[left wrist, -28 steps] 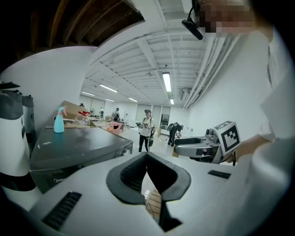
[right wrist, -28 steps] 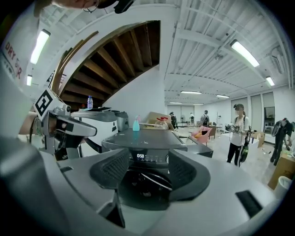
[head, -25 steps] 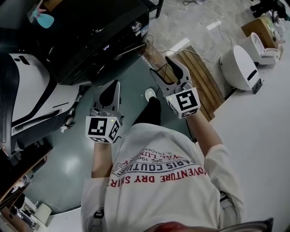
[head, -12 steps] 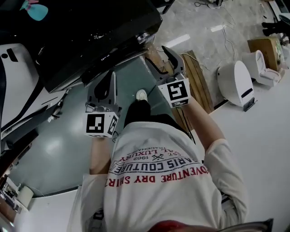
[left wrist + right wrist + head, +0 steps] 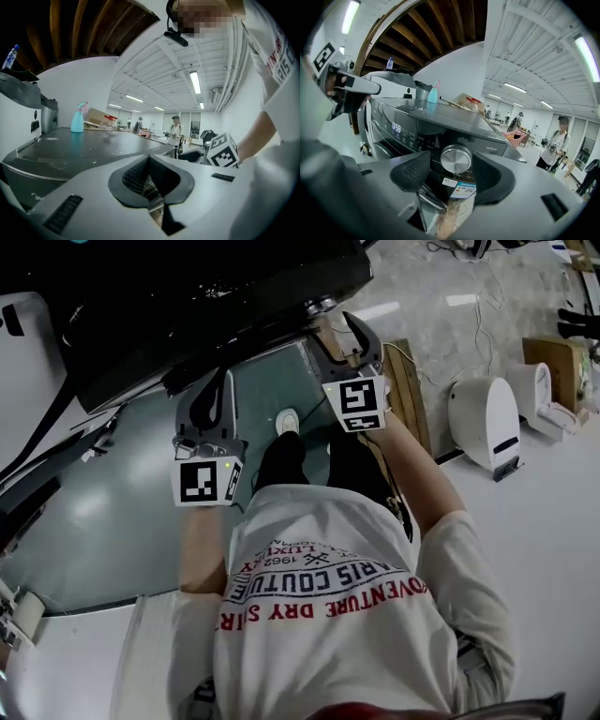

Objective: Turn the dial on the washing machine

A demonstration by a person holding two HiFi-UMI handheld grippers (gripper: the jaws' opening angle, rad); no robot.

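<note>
Dial (image 5: 456,160) of round brushed silver metal sits at the right end of the dark grey washing machine's (image 5: 417,126) front panel. Right gripper (image 5: 451,173) faces the dial, jaws spread wide, pads clear of it. Left gripper (image 5: 149,180), left of the dial, is closed on nothing.

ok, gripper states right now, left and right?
Left gripper: closed, empty.
Right gripper: open, dial framed between the jaws, not touched.
</note>
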